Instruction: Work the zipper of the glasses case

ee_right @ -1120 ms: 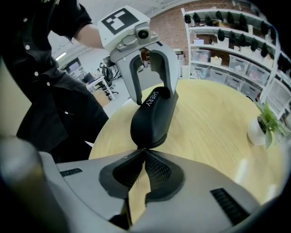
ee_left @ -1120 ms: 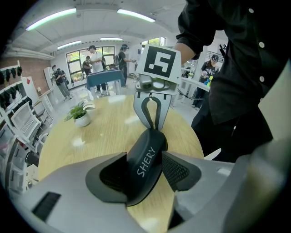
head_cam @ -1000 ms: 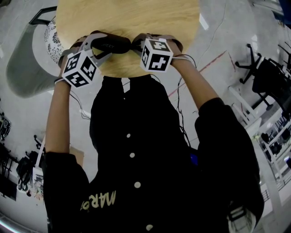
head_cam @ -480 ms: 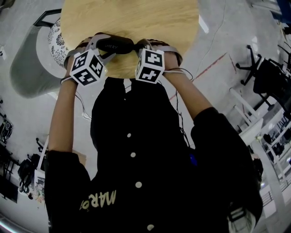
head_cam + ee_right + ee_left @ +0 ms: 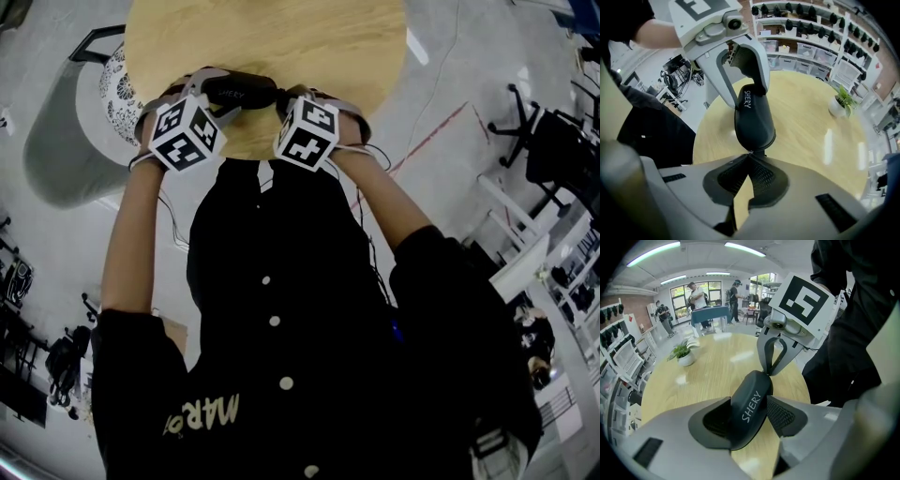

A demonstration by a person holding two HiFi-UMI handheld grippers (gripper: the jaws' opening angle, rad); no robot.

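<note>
A person is holding the left gripper (image 5: 214,96) and the right gripper (image 5: 281,99) over the near edge of a round, light wooden table (image 5: 281,37). Between them is a long black glasses case with white letters on top (image 5: 240,90). I cannot tell if it is touching the table.

The left gripper (image 5: 747,414) is squeezing one end of the case (image 5: 751,405) between its two dark pads. The case is sticking out toward the right gripper (image 5: 769,373).

The right gripper (image 5: 749,157) is keeping its jaws pressed together. They are pinching a tiny silver zipper pull (image 5: 750,152) at the other end of the case (image 5: 753,117).

The case is looking closed, so what is inside is hiding.

Farther back on the table (image 5: 811,126), a small white pot (image 5: 836,108) is holding a little green plant (image 5: 843,96).
</note>
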